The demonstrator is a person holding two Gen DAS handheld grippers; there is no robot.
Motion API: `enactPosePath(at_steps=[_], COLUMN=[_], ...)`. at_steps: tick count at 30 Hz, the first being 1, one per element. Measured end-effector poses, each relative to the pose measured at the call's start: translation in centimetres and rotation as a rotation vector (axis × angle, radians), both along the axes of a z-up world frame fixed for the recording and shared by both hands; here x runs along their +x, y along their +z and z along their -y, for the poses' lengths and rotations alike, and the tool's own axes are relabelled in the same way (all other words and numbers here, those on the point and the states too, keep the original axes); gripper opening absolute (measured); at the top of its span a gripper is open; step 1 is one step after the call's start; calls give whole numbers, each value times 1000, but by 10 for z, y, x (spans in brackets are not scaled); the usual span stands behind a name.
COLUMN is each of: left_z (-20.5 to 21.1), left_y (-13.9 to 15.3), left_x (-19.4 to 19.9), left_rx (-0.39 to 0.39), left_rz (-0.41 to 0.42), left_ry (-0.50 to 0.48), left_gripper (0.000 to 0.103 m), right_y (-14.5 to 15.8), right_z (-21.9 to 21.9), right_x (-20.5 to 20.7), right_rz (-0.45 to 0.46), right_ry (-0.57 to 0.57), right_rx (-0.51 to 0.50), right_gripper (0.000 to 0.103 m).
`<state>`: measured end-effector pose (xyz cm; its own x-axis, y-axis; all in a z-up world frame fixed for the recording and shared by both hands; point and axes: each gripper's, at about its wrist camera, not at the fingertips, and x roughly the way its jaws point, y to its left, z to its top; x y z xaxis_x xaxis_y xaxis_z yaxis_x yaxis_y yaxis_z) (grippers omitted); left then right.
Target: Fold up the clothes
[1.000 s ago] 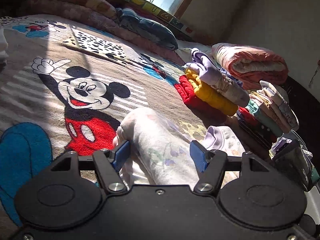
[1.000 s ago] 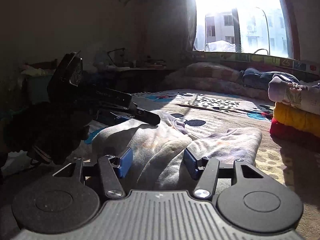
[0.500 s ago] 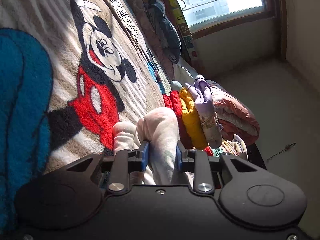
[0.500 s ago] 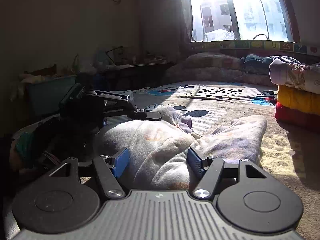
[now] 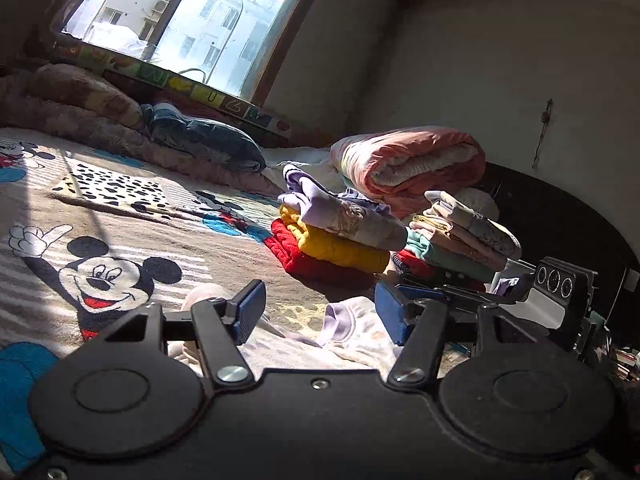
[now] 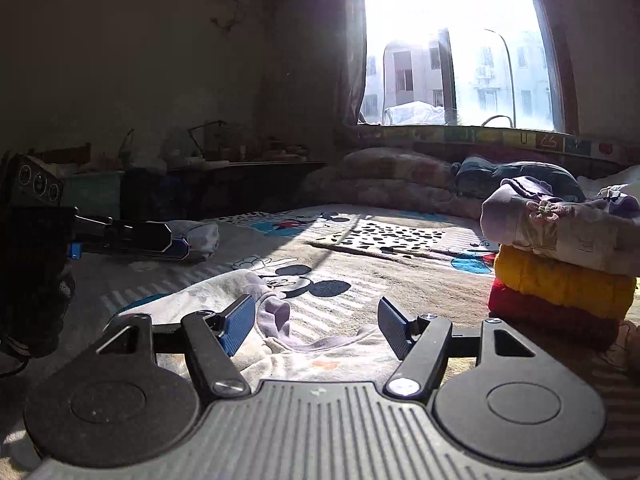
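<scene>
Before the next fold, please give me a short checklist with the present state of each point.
1. Left gripper open and holding nothing: ok.
2. Right gripper open and holding nothing: ok.
3. Pale garment lies on the blanket in front of both grippers: ok.
4. Garment spread flat and free of wrinkles: not ok, the lilac collar is bunched.
5. Folded stack stands apart from the garment: ok.
6. Sleeves laid straight: cannot tell, the gripper bodies hide much of the cloth.
</scene>
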<state>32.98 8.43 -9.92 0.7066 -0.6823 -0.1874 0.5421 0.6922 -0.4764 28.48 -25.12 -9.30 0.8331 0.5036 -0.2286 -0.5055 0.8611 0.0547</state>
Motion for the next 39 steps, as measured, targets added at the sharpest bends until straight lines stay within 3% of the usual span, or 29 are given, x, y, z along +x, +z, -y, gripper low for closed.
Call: enactPosePath(at_steps=[6,10,14,16,19,21,26,28,33,39], left_z=[26,39,36,30,19,14,34,43,42,37], left_y=[-23,-35,-37,-28,-8,0,-14,-23,-35,-24], left_x=[1,7,16,10,-1,3,23,31,38,23], left_rx=[168,243,208,172,99,47,158,235,255,224], left_rz=[-11,-45,-78,-28,76,96,40,-16,-70,-3], left_ry=[-74,-109,-121,-103,-53,-28,-21,-20,-9,11], left_gripper=[59,60,63,61,60,60,60,60,60,61], right_y=[-44,-53,-56,-54,-34,-23,-28,-35,-45,-31], right_z=[18,26,16,16,21,19,14,11,6,13], right_x=[54,63,61,58,38,26,24,33,50,28], right_rz=[-242,-304,-312,-303,-193,-143,-144,-200,-298,-235], right_ry=[79,98,82,79,43,49,63,69,89,57], right_rx=[140,222,167,171,163,142,97,107,105,153], right_gripper=[69,68,68,68,69,71,75,77,78,77])
